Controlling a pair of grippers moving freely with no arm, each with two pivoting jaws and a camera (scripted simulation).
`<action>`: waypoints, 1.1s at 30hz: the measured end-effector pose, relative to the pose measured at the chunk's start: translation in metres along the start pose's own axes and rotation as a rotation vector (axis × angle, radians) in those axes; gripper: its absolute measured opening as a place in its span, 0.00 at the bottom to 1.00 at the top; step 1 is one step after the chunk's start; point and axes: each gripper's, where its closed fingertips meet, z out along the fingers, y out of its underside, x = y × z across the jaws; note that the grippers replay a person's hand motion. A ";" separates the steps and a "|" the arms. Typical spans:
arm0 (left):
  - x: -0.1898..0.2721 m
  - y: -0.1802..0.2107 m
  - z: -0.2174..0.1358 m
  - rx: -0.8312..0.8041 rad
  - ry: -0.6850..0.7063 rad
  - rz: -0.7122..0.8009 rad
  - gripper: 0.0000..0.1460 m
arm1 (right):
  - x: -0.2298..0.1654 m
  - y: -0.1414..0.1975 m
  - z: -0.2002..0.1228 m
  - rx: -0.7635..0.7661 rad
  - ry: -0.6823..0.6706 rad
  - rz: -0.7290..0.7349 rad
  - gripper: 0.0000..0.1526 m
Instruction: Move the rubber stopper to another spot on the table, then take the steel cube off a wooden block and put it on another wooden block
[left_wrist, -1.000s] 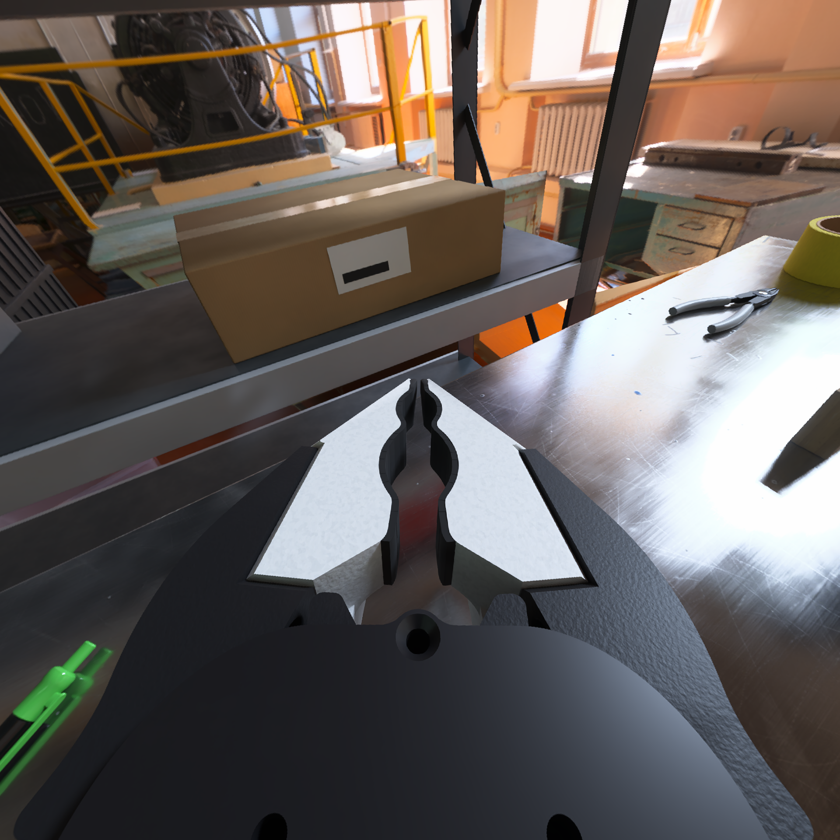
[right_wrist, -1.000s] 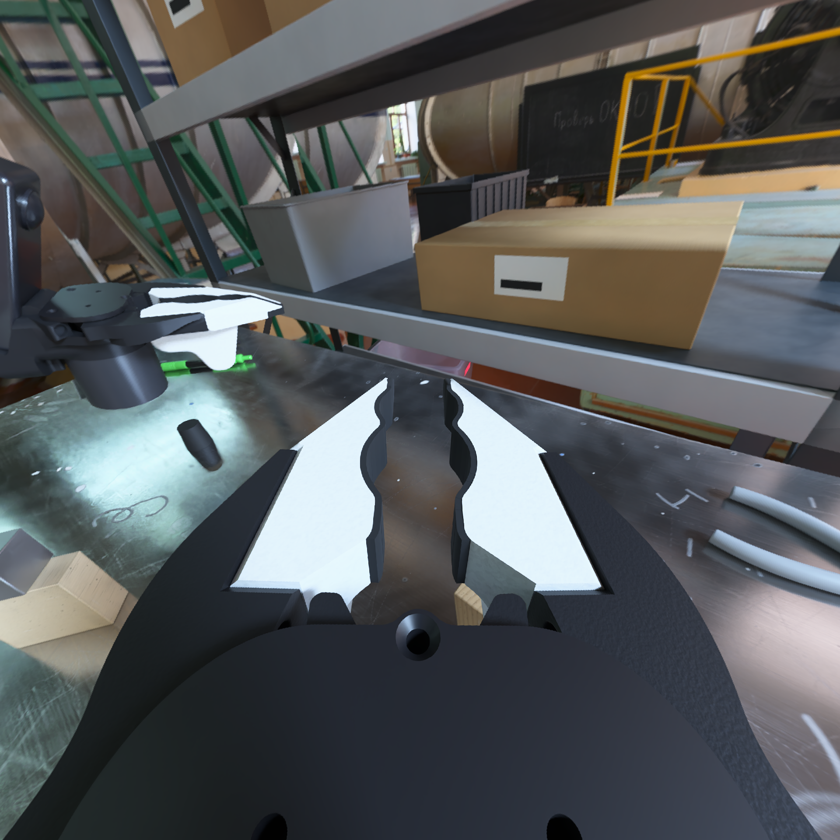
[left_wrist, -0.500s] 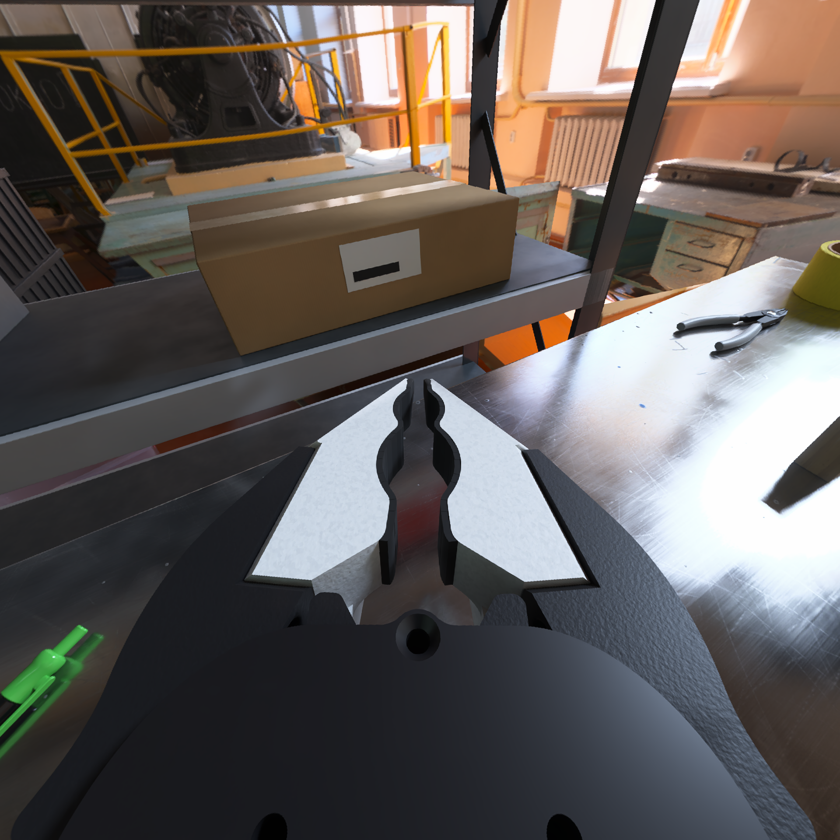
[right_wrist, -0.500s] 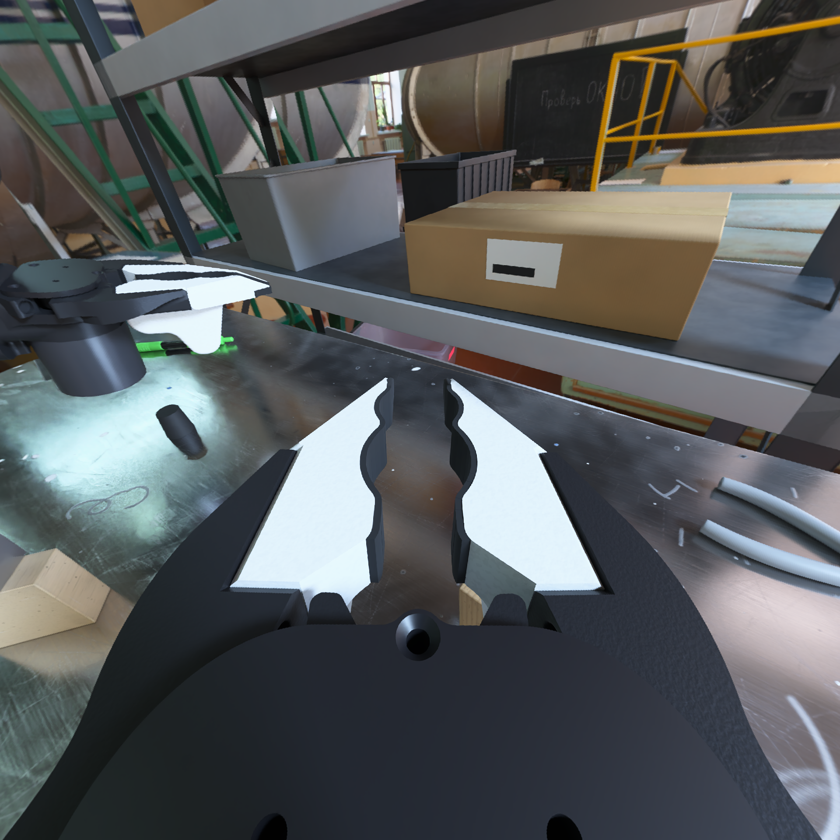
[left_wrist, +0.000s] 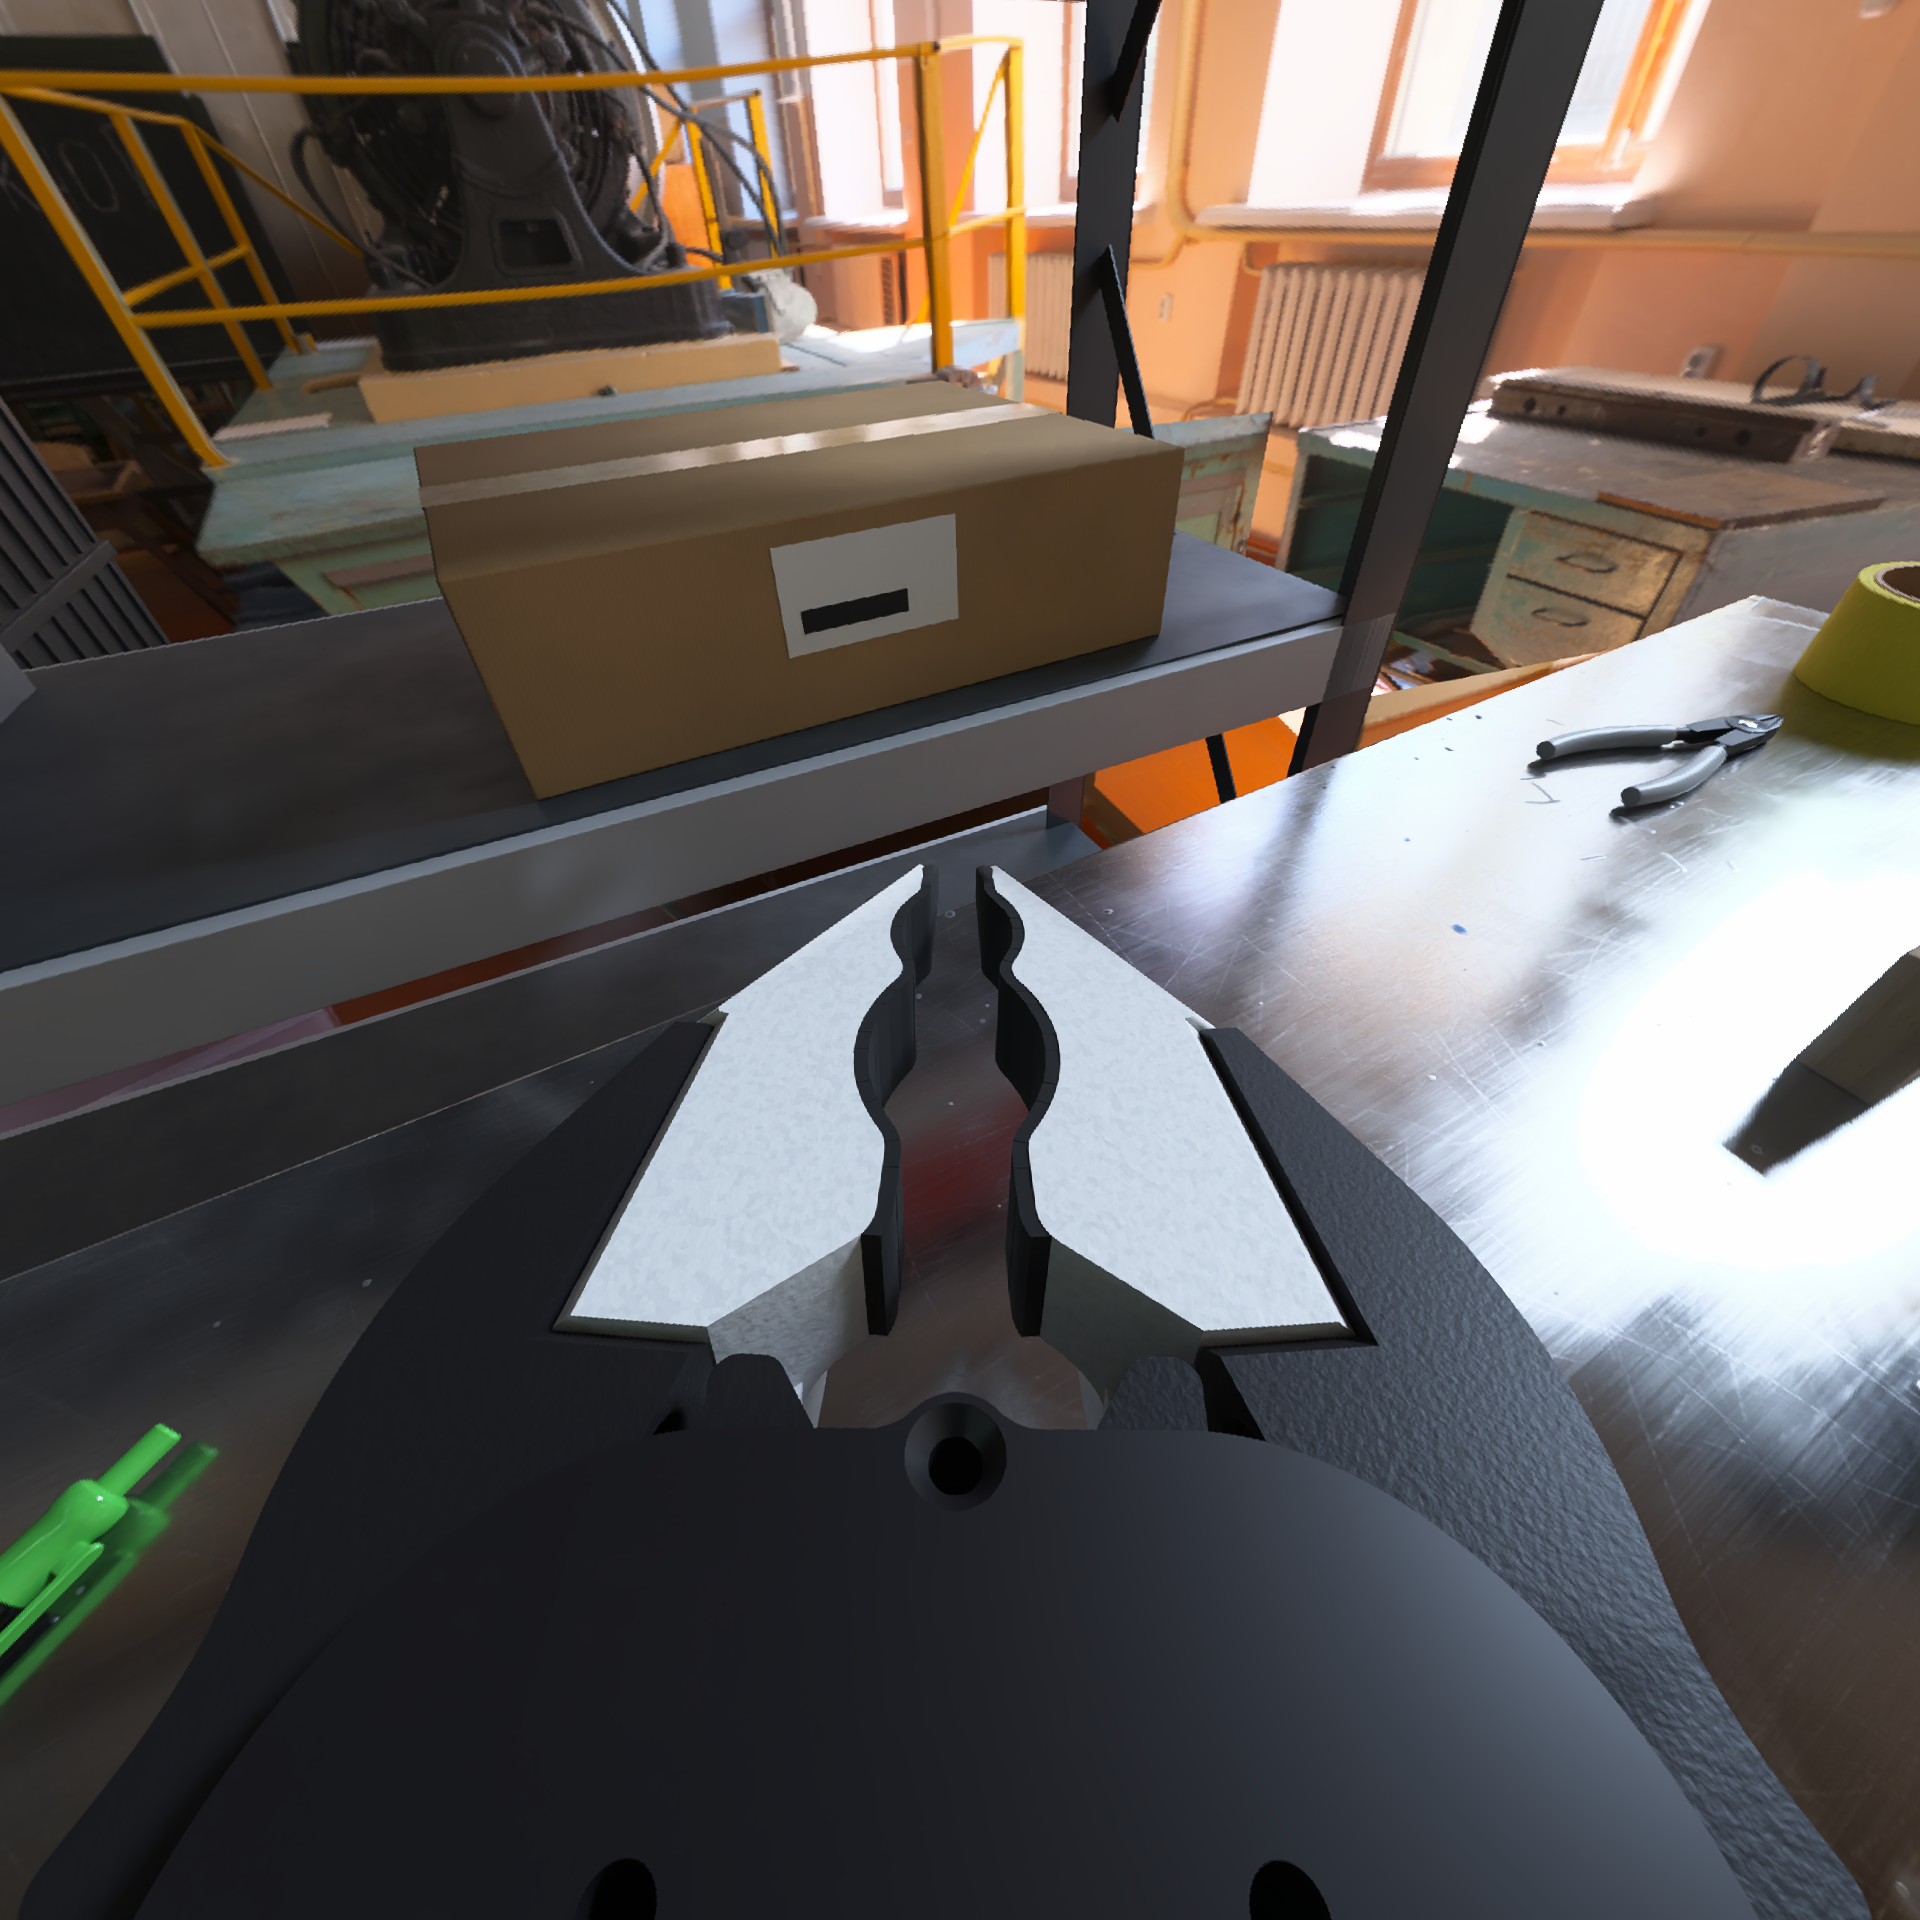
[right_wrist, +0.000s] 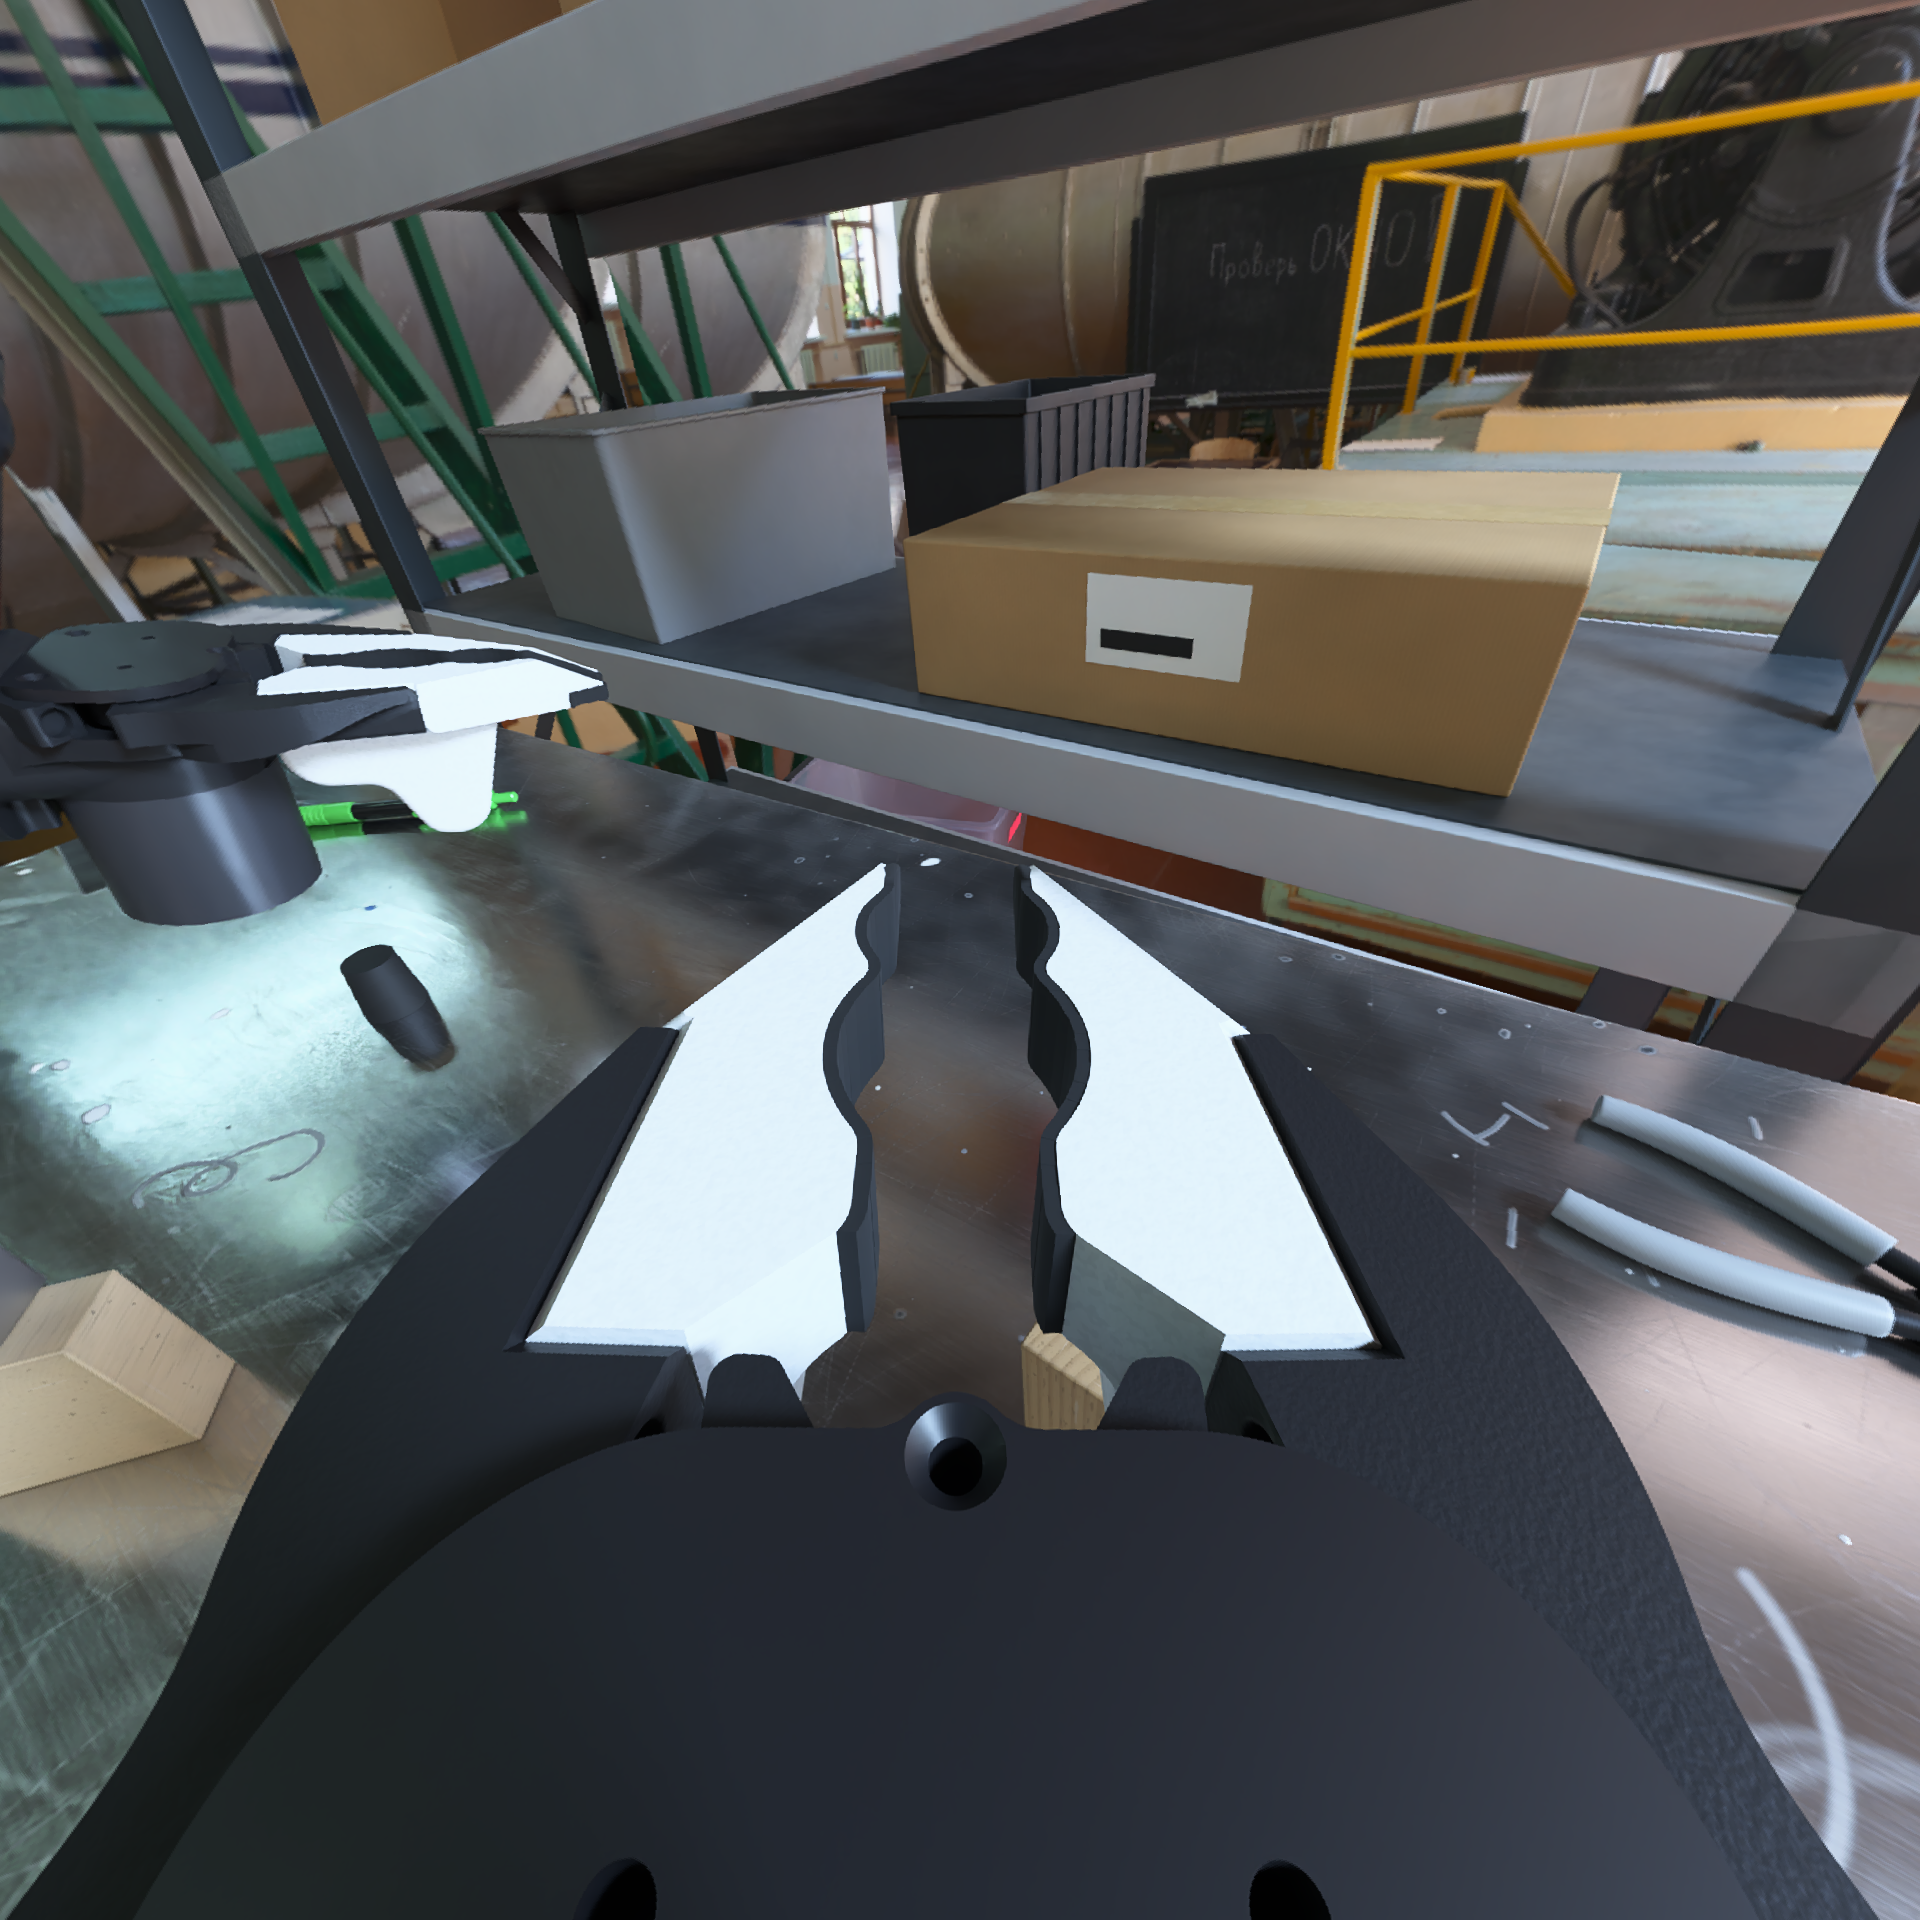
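Rubber stopper (right_wrist: 397, 1006) lies on worktop (right_wrist: 644, 935), just below left gripper (right_wrist: 540, 681), left of right gripper (right_wrist: 954, 883). Both grippers slightly parted, empty.

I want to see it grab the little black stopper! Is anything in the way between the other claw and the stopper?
Nothing visible blocks it. The small black rubber stopper lies alone on the scratched metal table, with bare table around it. The left gripper hangs above and behind it, its fingers slightly apart and holding nothing.
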 end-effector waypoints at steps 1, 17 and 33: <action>0.000 0.000 0.000 0.001 0.001 0.000 0.05 | 0.001 -0.001 -0.001 0.002 0.003 -0.003 0.14; 0.009 -0.004 -0.002 0.005 0.045 -0.011 0.06 | 0.020 -0.007 -0.010 0.069 -0.003 0.126 0.14; -0.027 -0.026 -0.016 0.083 -0.031 -0.049 0.06 | -0.001 0.000 0.000 -0.018 0.059 -0.179 0.12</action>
